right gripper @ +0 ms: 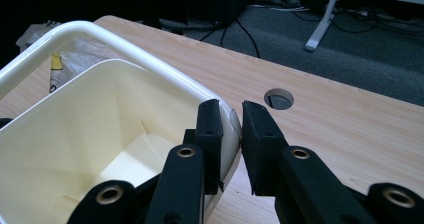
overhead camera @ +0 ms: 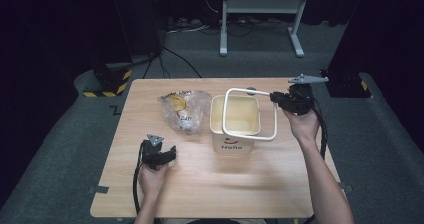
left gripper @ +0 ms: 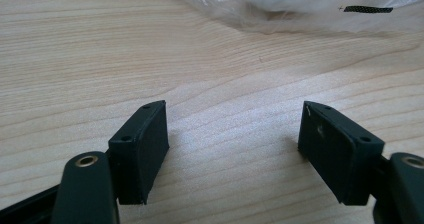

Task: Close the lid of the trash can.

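A cream bin (overhead camera: 235,134) marked "Hello" stands upright at the middle of the wooden table (overhead camera: 210,184). A white rectangular frame (overhead camera: 250,134) lies tilted over its mouth, higher on the right side. My right gripper (overhead camera: 274,97) is shut on that frame's right corner; in the right gripper view the gripper (right gripper: 231,118) pinches the white frame (right gripper: 50,41) above the bin's hollow inside (right gripper: 100,134). A crumpled clear plastic bag (overhead camera: 182,110) with something yellow in it lies left of the bin. My left gripper (overhead camera: 172,152) rests low on the table in front of the bag, open (left gripper: 235,129), nothing between its pads.
The bag's edge (left gripper: 310,4) lies just beyond the left gripper's jaws. A round hole (right gripper: 279,99) is cut in the table behind the bin. Off the table's far side stand a white metal stand (overhead camera: 260,6), floor cables and a yellow-black striped base (overhead camera: 107,88).
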